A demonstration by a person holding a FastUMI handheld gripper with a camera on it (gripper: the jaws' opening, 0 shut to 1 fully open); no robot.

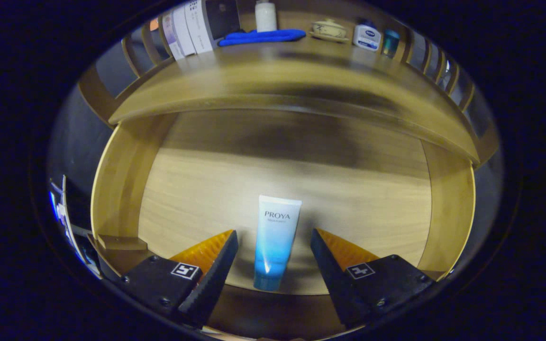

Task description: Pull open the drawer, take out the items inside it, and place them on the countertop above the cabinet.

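1. Drawer (126, 189) of pale wood stands pulled open, seen from above and in front; its two side walls and flat floor are in plain sight.
2. One tube (275, 241) lies flat on the drawer floor near the front edge, its crimped flat end pointing toward the back of the drawer and its cap end toward the front. It fades from white at the crimped end to blue at the cap end.
3. The gripper (274, 244) hangs just above the drawer front with its fingers spread wide. The tube sits between the two fingers, with a clear gap on each side; neither finger touches it.
4. No other item can be seen on the drawer floor, though the rear part lies in shadow under the overhanging top.
5. Above the drawer runs the bench (277, 76), the cabinet's wooden top. Well back on it stand several things: a row of boxes (187, 28), a folded blue cloth (261, 37), a white bottle (266, 15), a small lidded bowl (329, 29), a white and blue jar (367, 37) and a small teal container (390, 42).
6. Judged from this, the opening step is done. The tube is not yet gripped, so closing on it, lifting it out and setting it on the bench are all left to do.
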